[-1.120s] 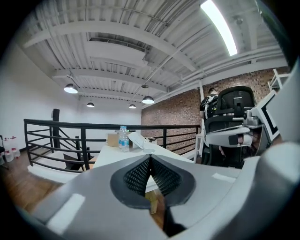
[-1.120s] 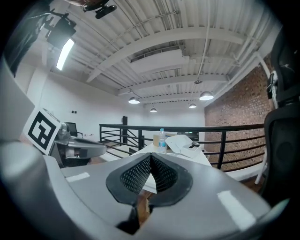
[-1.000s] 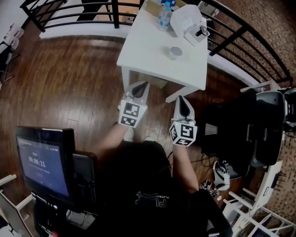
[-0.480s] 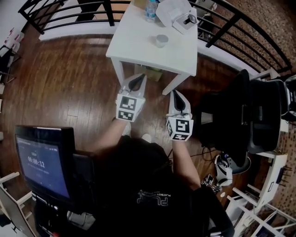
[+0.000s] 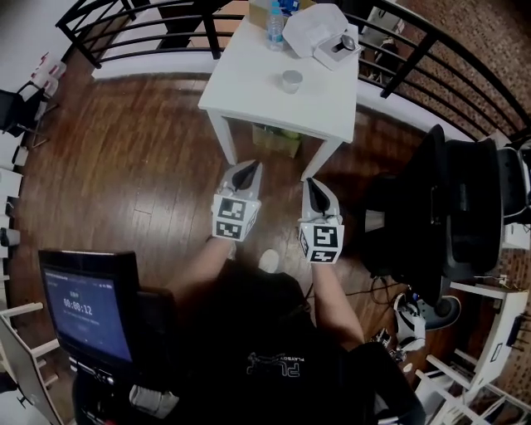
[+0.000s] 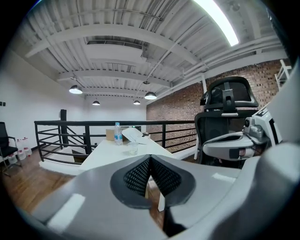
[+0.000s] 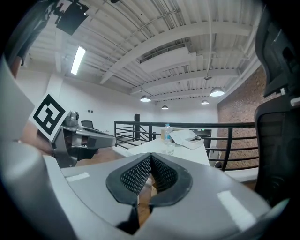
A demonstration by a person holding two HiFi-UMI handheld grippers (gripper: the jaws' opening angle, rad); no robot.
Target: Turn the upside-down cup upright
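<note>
Your left gripper (image 5: 247, 170) and right gripper (image 5: 315, 189) are pinched shut, empty. Makes sense, the cup (image 5: 291, 80) sits way off at 12 o'clock on the table (image 5: 249, 91).

Head view, lower left: monitor (image 5: 87, 309) with a blue screen and white timer digits reading 00:00:12. The small line above them is too fine to read. The person's shirt (image 5: 274, 363) has pale print, upside down from this view: a small line over larger letters, not legible with certainty. The marker cube (image 5: 233, 218) on the left gripper (image 5: 249, 168) and its twin (image 5: 322, 241) on the right gripper (image 5: 312, 186) carry black-and-white square code patterns, no letters or digits. The bottle (image 5: 275, 25) on the table (image 5: 249, 70) has a blue label, print unreadable.
</note>
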